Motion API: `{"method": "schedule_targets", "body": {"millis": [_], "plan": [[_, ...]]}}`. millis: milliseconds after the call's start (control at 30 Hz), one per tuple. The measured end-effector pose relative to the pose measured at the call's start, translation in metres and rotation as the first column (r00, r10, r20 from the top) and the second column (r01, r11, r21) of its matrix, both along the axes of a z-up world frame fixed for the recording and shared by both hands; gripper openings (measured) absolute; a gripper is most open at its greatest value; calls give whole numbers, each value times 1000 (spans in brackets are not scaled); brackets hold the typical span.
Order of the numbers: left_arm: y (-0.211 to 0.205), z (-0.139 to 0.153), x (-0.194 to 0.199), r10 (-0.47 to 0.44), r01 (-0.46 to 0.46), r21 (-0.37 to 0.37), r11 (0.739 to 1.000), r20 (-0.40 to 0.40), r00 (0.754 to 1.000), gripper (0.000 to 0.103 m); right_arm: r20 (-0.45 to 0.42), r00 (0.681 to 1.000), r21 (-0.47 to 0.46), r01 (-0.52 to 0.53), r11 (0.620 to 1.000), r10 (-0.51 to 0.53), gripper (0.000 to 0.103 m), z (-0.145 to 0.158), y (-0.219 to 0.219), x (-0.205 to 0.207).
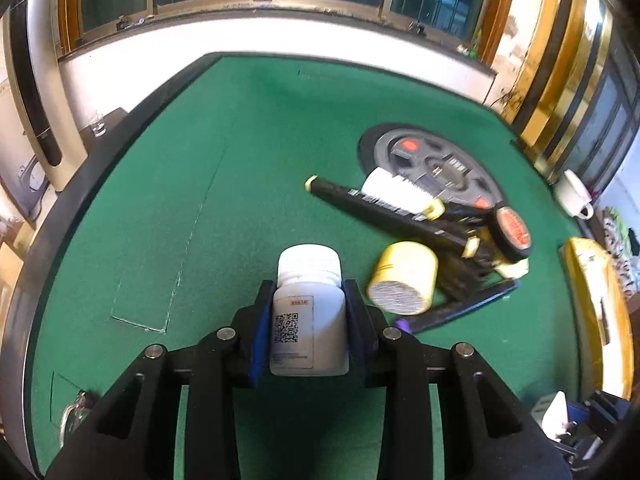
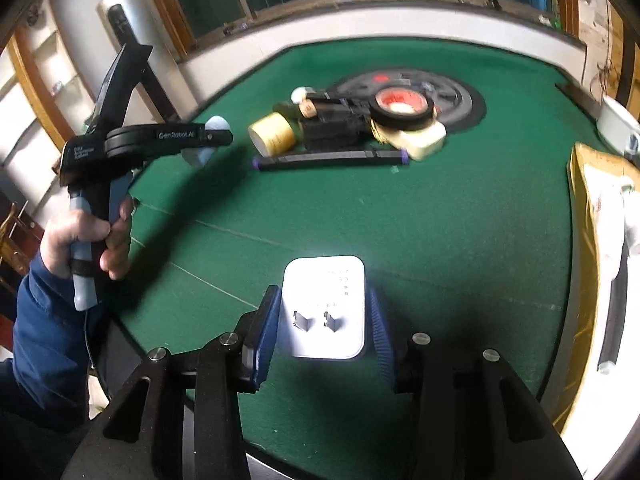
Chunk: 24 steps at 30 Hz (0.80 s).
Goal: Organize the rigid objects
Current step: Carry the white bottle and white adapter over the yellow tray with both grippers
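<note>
My left gripper (image 1: 308,300) is shut on a white pill bottle (image 1: 309,312) with a QR label, held above the green table (image 1: 180,200). In the right wrist view the left gripper (image 2: 212,140) shows at the left, held by a hand. My right gripper (image 2: 324,316) has a white plug adapter (image 2: 326,308) between its fingers; the left pad touches it, a small gap shows at the right pad. A pile lies mid-table: a yellow tape roll (image 1: 404,278) (image 2: 273,133), a black tape roll (image 2: 402,109) (image 1: 512,232), a long black box (image 1: 384,210), a black pen (image 2: 332,159).
A round grey panel (image 1: 436,160) is set in the table's middle behind the pile. A white cup (image 1: 574,194) and a yellow-edged tray (image 2: 592,216) stand at the right. The table's black rim (image 1: 80,208) curves round the left. Windows run along the back wall.
</note>
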<state>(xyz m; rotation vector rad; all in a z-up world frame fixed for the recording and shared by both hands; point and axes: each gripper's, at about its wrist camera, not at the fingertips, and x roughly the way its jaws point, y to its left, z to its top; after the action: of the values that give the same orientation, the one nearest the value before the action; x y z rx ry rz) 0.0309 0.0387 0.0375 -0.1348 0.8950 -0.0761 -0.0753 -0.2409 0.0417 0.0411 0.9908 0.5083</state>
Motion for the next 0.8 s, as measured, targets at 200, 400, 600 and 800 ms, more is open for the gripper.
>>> {"method": "schedule_targets", "body": {"millis": [200,400,600,800], "plan": [[-24,26,-17,-82,84,-34,996,48,995,31,32,999,48,-11,999,10,39,10,-3,-4],[-67,40,-27,-203,208,-72,976,64,977,31,62,996,99,51,994,-58,39,25,-31,-5],[-125,50,-38,-316,320,-69,945,66,947,31,89,985,136,136,981,-149,39,41,-80,-8],[-199,59,-50,-468,472,-94,876,63,881,31,132,955,129,249,960,-265,39,62,-146,-15]]}}
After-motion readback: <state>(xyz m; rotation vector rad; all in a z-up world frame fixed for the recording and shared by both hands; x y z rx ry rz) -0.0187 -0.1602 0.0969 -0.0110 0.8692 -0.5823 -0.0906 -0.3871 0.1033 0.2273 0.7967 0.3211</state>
